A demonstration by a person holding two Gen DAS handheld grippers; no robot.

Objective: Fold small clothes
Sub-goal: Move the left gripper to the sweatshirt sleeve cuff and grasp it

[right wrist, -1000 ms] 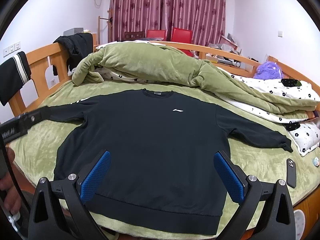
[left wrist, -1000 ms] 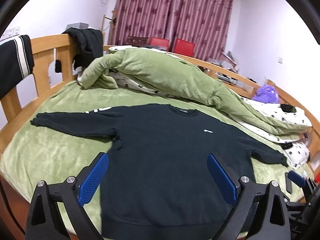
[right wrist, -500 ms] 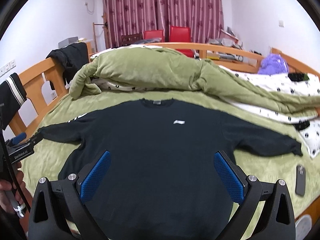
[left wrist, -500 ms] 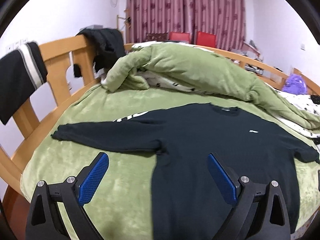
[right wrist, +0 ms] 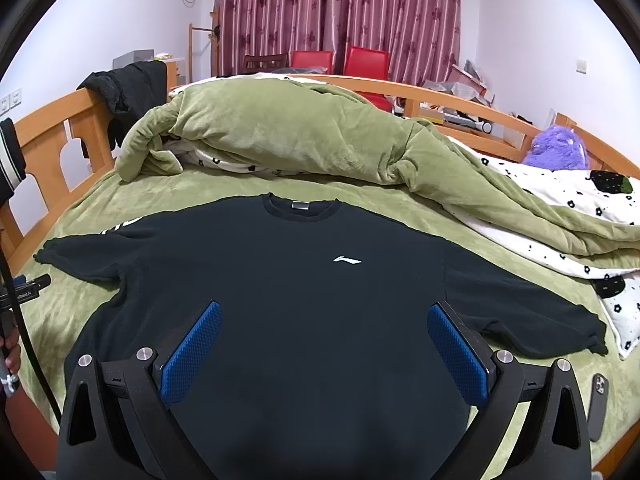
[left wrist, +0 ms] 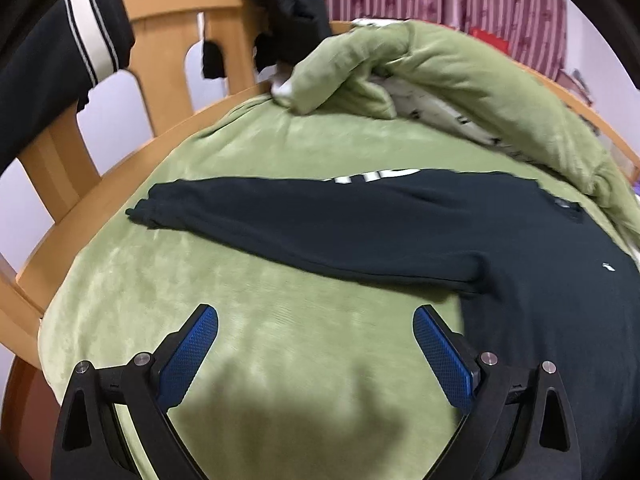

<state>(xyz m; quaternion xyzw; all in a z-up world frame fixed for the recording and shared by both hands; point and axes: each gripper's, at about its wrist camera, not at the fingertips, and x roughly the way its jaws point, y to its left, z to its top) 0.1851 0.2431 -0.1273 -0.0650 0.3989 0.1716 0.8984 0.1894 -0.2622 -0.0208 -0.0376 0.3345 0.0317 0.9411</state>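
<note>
Black sweatshirt (right wrist: 304,304) lies flat, front up, on the green bed (left wrist: 248,332). Left tool (left wrist: 316,356), released wide, hovers near its left sleeve (left wrist: 304,228); right tool (right wrist: 324,344) gapes over the chest. Best pinch the cuff cleanly, fold inward.

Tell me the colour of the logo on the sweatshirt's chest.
White, on the black sweatshirt; the logo shows best in the right wrist view.

Your left hand-held gripper (left wrist: 315,330) has its jaws spread wide, blue pads (left wrist: 188,360) facing each other with nothing between them. Your right hand-held gripper (right wrist: 323,322) is equally wide apart and grips nothing. Your left hand (right wrist: 10,354) shows at the right view's edge.
</note>
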